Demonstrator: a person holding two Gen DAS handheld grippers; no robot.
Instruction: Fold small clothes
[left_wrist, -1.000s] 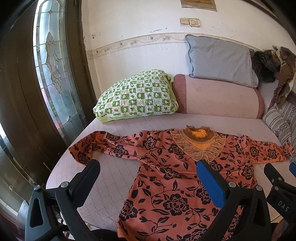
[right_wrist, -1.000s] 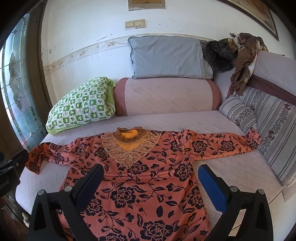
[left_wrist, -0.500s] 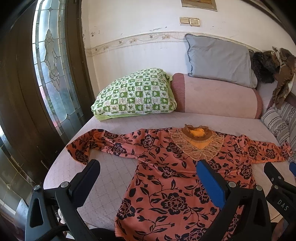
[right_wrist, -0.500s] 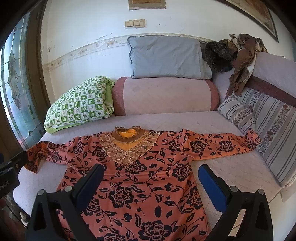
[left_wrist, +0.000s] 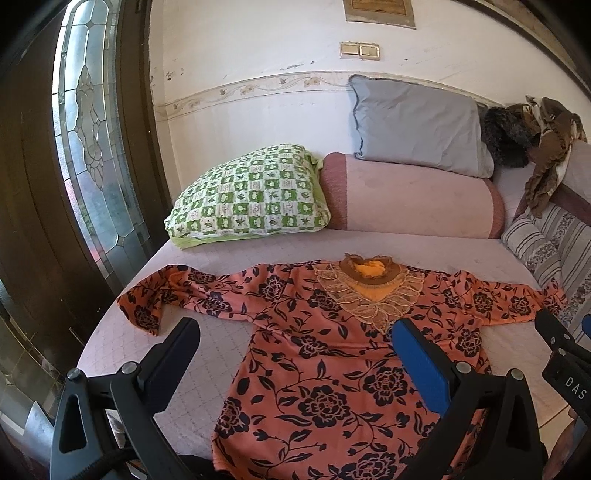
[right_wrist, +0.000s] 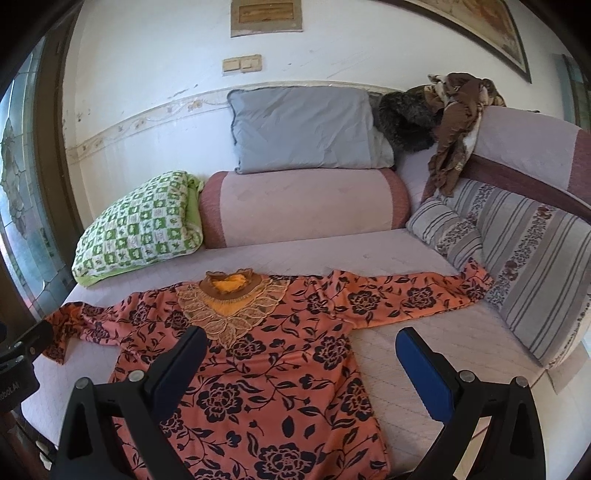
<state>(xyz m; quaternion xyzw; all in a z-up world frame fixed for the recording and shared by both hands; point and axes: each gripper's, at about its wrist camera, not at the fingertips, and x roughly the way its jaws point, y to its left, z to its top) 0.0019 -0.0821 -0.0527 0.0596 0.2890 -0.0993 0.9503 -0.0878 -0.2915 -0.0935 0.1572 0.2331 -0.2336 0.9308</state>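
An orange long-sleeved top with black flowers (left_wrist: 325, 354) lies spread flat on the pink daybed, collar toward the bolster, both sleeves out sideways. It also shows in the right wrist view (right_wrist: 258, 362). My left gripper (left_wrist: 295, 354) is open and empty, held above the top's left half near the bed's front edge. My right gripper (right_wrist: 301, 363) is open and empty, above the top's right side. The left sleeve end (left_wrist: 142, 306) is folded over. The right cuff (right_wrist: 476, 280) touches the striped cushion.
A green checked pillow (left_wrist: 251, 195), a pink bolster (left_wrist: 413, 199) and a grey pillow (left_wrist: 413, 125) sit at the back. Striped cushions (right_wrist: 524, 266) line the right side, with brown clothes (right_wrist: 458, 122) draped above. A glass-panelled door (left_wrist: 88, 147) stands at the left.
Both grippers have pulled back and risen a little, so the top sits lower and smaller in view. The top has not moved. Both grippers stay open.
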